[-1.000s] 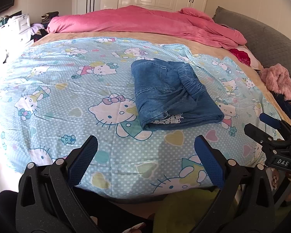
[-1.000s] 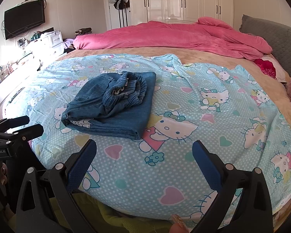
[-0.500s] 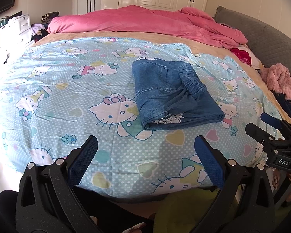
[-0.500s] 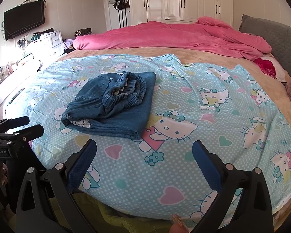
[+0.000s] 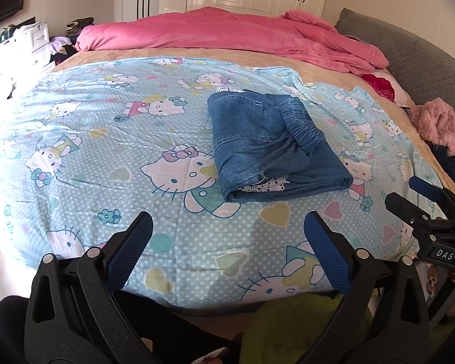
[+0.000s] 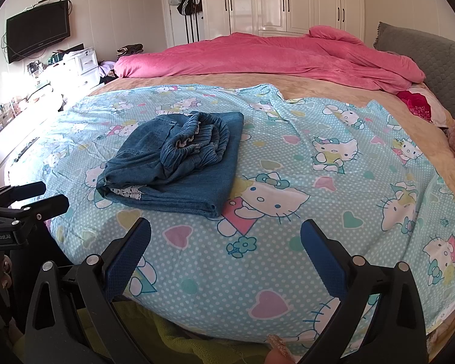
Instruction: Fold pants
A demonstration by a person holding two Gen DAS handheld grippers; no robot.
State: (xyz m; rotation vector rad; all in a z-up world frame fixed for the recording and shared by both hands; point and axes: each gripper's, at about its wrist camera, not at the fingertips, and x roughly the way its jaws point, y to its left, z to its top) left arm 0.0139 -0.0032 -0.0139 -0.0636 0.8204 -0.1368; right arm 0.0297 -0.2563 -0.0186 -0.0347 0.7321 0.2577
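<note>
the pants [image 5: 270, 148] lie folded into a thick, nearly square packet of blue denim on the bed, on the light blue sheet [image 5: 106, 151] with white dots and cartoon cats. the gathered elastic waistband is on top, wrinkled in small ribs, and a bit of white patterned lining shows at the open edge nearest the foot of the bed. in the right wrist view the same packet [image 6: 179, 163] sits left of centre, its lower layer flat and smooth, the upper layers bunched and rounded.

the left tool [image 5: 227, 242] hovers over the near edge of the sheet, well apart from the pants, its two fingers spread wide with nothing between them. the pads are dark blue with a fine grid texture, on black plastic arms. the right tool [image 6: 226, 248] is the same, fingers wide apart and empty, also short of the pants.

behind the sheet is a tan blanket [image 6: 333, 88], then a soft pink duvet [image 6: 273, 57] piled in loose folds. a grey quilted headboard [image 6: 424, 51] stands at the right.
</note>
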